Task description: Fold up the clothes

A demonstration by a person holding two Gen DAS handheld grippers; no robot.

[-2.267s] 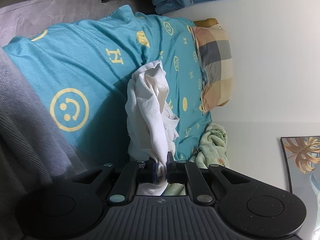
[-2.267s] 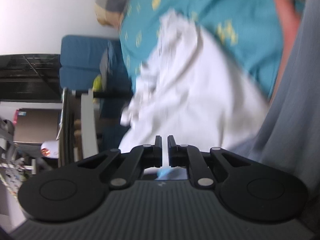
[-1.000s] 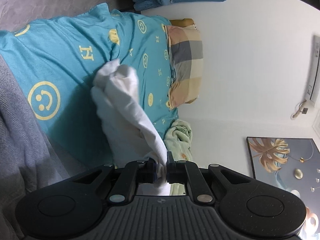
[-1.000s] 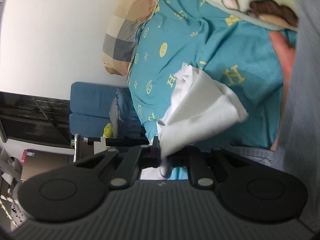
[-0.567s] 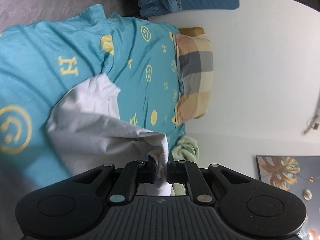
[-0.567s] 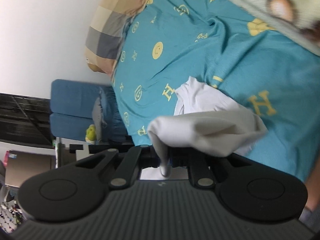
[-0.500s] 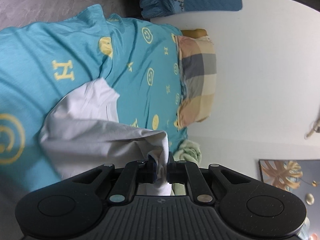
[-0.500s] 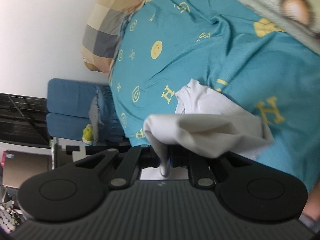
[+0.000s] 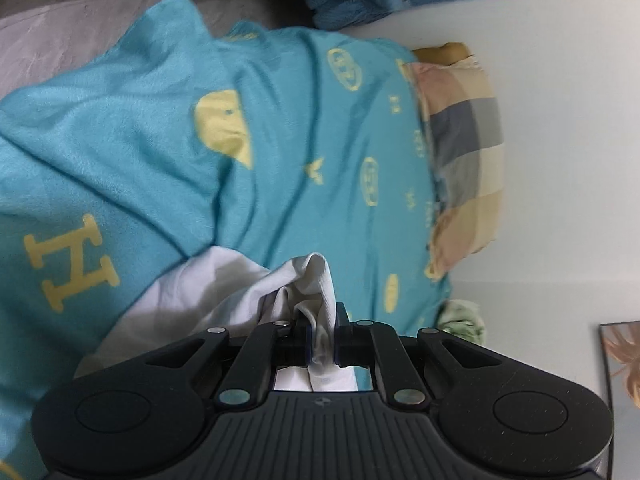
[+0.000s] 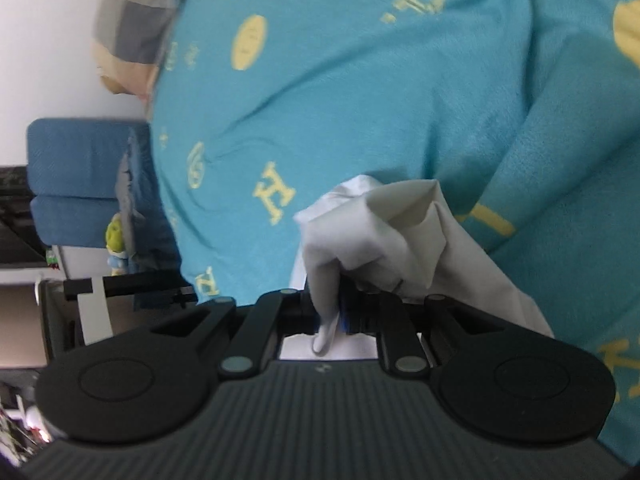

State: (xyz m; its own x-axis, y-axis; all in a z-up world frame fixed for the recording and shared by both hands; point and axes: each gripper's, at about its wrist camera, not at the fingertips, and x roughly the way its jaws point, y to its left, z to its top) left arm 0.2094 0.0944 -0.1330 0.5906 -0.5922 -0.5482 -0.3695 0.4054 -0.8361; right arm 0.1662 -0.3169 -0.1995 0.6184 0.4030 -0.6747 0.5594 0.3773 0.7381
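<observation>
Two black two-finger grippers each pinch a part of the same white cloth garment [image 9: 208, 300], which lies low over a teal bedsheet printed with yellow letters and smiley faces [image 9: 280, 152]. In the left wrist view, the left gripper [image 9: 322, 338] has its fingers pressed together on a bunched fold of the white fabric; the cloth rises in a small peak just ahead of the fingertips and spreads away to the left, flat against the sheet. A strip of the fabric also hangs down between the fingers towards the gripper body.

In the right wrist view, the right gripper [image 10: 330, 316] has its fingers closed on a narrow tongue of the same garment [image 10: 380, 232]. Beyond the fingers the cloth stands up in a creased, pocket-like fold and trails off to the right over the sheet [image 10: 360, 80].

A checked pillow in grey, cream and pale pink squares [image 9: 464, 160] sits at the far edge of the bed against a plain white wall [image 9: 568, 120]. A crumpled pale green cloth [image 9: 460, 316] lies just beside the bed edge below the pillow. A blue upholstered seat [image 10: 80, 180] stands past the bed in the right wrist view, near a small yellow toy figure [image 10: 116, 244].
</observation>
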